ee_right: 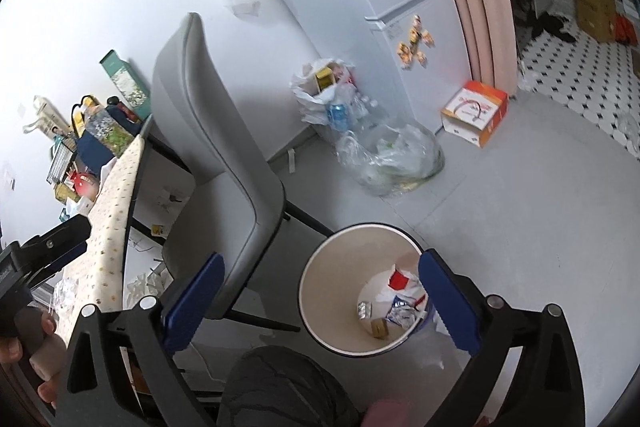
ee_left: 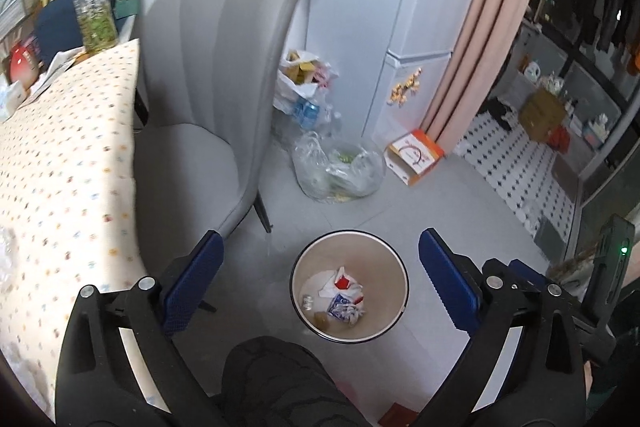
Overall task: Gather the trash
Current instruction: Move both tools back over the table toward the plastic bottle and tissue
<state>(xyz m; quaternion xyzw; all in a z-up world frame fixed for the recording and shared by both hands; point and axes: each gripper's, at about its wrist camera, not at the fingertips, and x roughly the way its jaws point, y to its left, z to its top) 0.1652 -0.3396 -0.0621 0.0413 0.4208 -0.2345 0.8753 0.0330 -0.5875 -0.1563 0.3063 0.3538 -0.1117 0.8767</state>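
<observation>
Both grippers hang over 1 round bin (ee_left: 394, 269) on the grey floor. Left gripper (ee_left: 320, 277): jaws spread wide, nothing btwn them. Right gripper (ee_right: 322, 297): same, released, empty, w/ its right finger over the bin rim. Trash (ee_left: 340, 297) lies at the bin bottom: abt 4 bits, incl. 1 red-white wrapper, 1 blue-white packet. Nearby: 1 grey chair (ee_left: 212, 75), 2 plastic bags (ee_left: 340, 167) by the fridge (ee_left: 404, 7), 1 orange-white box (ee_left: 414, 155).
</observation>
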